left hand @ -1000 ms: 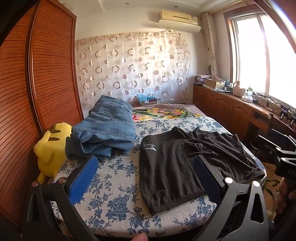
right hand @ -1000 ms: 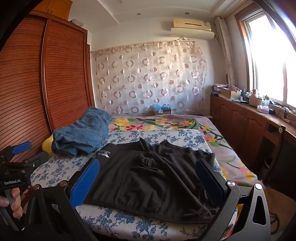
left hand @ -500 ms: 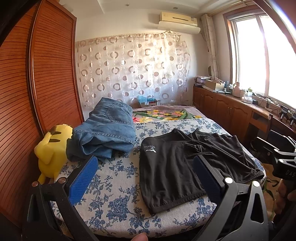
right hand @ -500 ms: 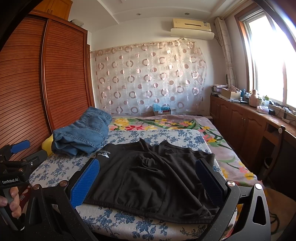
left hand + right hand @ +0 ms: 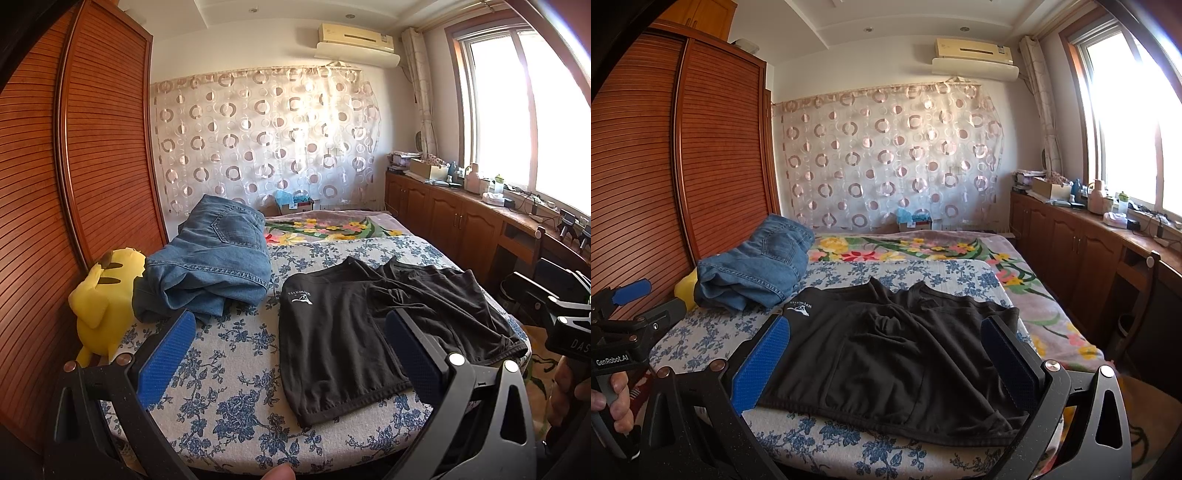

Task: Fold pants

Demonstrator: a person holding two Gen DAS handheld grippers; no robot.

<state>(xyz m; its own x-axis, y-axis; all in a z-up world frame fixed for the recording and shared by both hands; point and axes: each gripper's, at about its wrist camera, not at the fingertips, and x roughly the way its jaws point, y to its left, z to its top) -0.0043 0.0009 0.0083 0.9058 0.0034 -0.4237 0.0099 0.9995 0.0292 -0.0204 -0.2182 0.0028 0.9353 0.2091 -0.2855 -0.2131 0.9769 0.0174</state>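
Black pants [image 5: 343, 332] [image 5: 886, 354] with a small white logo lie spread on the floral bed sheet [image 5: 221, 369], rumpled around the middle. My left gripper [image 5: 291, 347] hovers open above the near bed edge, its blue pads on either side of the pants' near-left part, not touching. My right gripper [image 5: 886, 354] is open too, held above the foot of the bed with the pants framed between its pads. Each gripper also shows at the edge of the other's view, held by a hand.
Folded blue jeans [image 5: 210, 258] lie at the bed's left, against a yellow plush toy [image 5: 107, 299]. A slatted wooden wardrobe [image 5: 74, 166] runs along the left. Wooden cabinets [image 5: 461, 221] with clutter stand under the window on the right. A flowered blanket [image 5: 916, 247] covers the far bed.
Both views shifted only slightly; the left gripper tilted up a little. The pants lie where they were and both grippers stay open.
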